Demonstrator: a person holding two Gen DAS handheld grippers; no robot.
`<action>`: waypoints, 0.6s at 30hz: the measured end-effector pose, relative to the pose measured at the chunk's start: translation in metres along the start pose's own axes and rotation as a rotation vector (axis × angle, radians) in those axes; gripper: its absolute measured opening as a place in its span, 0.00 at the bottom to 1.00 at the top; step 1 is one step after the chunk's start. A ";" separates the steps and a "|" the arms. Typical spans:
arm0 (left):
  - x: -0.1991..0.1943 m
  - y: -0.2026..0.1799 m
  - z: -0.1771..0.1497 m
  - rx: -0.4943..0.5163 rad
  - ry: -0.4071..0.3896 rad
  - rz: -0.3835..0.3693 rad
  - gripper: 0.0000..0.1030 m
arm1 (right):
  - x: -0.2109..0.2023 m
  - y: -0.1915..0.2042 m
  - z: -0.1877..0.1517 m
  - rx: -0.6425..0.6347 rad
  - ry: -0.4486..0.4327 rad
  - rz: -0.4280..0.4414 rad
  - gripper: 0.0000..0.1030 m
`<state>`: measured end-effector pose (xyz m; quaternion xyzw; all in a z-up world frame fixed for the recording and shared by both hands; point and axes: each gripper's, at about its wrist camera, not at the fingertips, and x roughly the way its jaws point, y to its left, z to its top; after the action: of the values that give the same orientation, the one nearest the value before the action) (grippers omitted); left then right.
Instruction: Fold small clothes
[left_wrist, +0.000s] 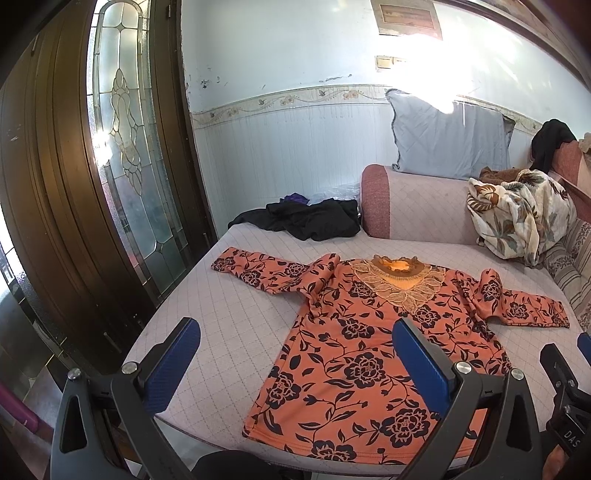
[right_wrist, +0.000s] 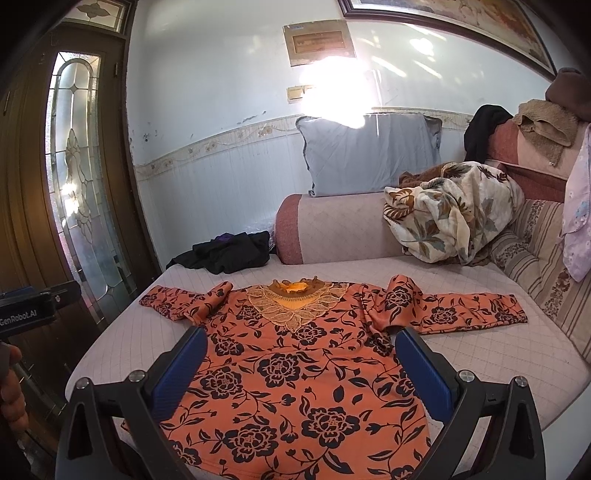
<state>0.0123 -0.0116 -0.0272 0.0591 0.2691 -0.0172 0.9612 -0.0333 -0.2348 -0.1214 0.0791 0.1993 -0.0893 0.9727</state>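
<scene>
A crumpled black garment (left_wrist: 306, 219) lies far left on the quilted sofa; a grey-blue pillow (left_wrist: 448, 138) and floral blanket (left_wrist: 517, 216) sit far right.

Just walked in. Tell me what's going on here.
A person is holding a two-finger gripper in each hand over an orange floral top that lies flat, front up, on a quilted sofa seat, both sleeves spread out to the sides. The left gripper and right gripper are both open and hold nothing. No fold has been made yet. A black garment and a floral blanket sit further back.
</scene>
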 end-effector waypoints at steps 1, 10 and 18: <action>0.000 0.000 0.000 0.000 0.001 0.000 1.00 | 0.000 0.000 0.000 -0.001 0.000 0.000 1.00; 0.000 -0.001 0.000 0.001 0.003 -0.002 1.00 | 0.001 0.002 0.001 -0.003 0.004 0.003 1.00; 0.001 0.000 0.001 0.001 0.005 -0.002 1.00 | 0.005 0.004 0.001 -0.005 0.010 0.008 1.00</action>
<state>0.0133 -0.0121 -0.0269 0.0594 0.2716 -0.0183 0.9604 -0.0280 -0.2314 -0.1221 0.0779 0.2041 -0.0847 0.9722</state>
